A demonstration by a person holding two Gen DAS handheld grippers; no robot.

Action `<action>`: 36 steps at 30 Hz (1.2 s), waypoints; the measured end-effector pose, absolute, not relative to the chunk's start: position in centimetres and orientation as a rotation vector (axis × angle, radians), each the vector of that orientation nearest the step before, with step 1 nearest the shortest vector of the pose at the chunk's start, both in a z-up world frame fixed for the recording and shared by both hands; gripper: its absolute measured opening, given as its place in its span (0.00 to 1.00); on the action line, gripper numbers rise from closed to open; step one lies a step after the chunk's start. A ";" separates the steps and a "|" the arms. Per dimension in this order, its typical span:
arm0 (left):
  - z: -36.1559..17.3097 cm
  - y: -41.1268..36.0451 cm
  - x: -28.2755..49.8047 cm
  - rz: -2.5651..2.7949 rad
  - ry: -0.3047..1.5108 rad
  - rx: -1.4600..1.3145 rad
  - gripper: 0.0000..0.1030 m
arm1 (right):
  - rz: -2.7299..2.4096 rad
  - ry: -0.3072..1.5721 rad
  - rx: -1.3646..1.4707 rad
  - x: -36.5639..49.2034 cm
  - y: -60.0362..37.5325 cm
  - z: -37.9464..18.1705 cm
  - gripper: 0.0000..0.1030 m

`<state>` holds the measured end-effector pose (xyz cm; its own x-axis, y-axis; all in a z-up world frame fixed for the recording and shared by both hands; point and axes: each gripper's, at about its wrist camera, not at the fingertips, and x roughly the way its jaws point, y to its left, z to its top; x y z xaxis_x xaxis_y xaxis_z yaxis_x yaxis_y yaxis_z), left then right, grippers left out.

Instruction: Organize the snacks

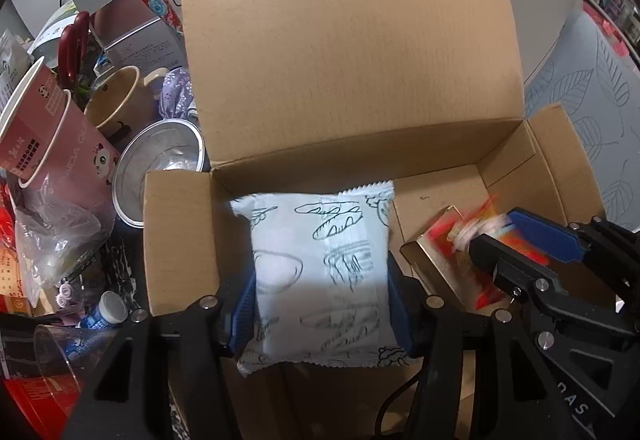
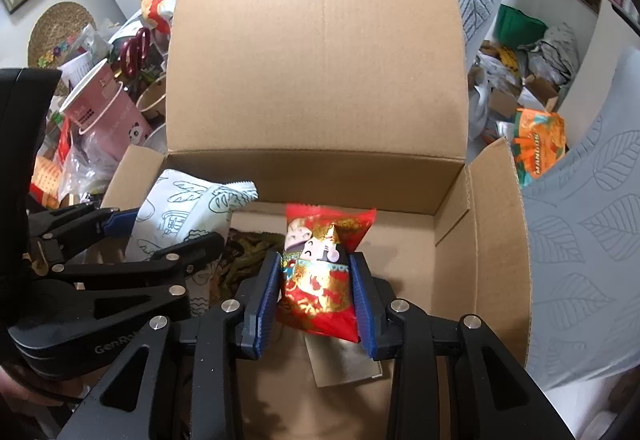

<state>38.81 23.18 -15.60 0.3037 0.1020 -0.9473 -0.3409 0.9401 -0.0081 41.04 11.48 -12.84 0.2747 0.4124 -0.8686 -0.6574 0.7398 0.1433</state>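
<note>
An open cardboard box [image 1: 176, 240] [image 2: 496, 240] stands below both grippers, its lid flap upright at the back. My left gripper [image 1: 322, 280] [image 2: 176, 228] is shut on a white snack packet [image 1: 320, 264] [image 2: 176, 207] printed with bread drawings, held over the box's left side. My right gripper [image 2: 315, 260] [image 1: 492, 236] has its blue pads [image 2: 266, 296] on both sides of a red and gold snack packet [image 2: 320, 280], which looks blurred in the left wrist view. Under it in the box lie a gold-edged carton [image 1: 424, 252] and a dark green snack [image 2: 248, 252].
Left of the box are pink paper cups [image 1: 36, 127], a metal bowl [image 1: 160, 159], red scissors [image 1: 74, 43] and plastic wrap. A pale blue leaf-patterned cushion [image 2: 580, 260] lies to the right, with an orange bag [image 2: 540, 143] behind it.
</note>
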 end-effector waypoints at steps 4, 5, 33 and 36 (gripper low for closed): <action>-14.8 22.9 38.5 0.321 1.219 -0.203 0.61 | 0.698 1.074 -0.260 40.8 10.6 -12.4 0.48; -14.3 22.8 38.3 0.326 1.210 -0.196 0.62 | 0.696 1.074 -0.260 40.7 10.6 -12.3 0.49; 2.6 16.5 26.8 0.305 0.912 -0.145 0.63 | 0.682 0.787 -0.213 28.4 4.0 3.0 0.49; 3.8 15.4 24.9 0.295 0.885 -0.139 0.63 | 0.676 0.763 -0.201 26.5 2.8 4.1 0.49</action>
<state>24.85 15.35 3.77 0.5962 0.1960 -0.7786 -0.3099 0.9508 0.0021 26.45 2.75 4.12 0.5257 0.4909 -0.6947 -0.6311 0.7727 0.0685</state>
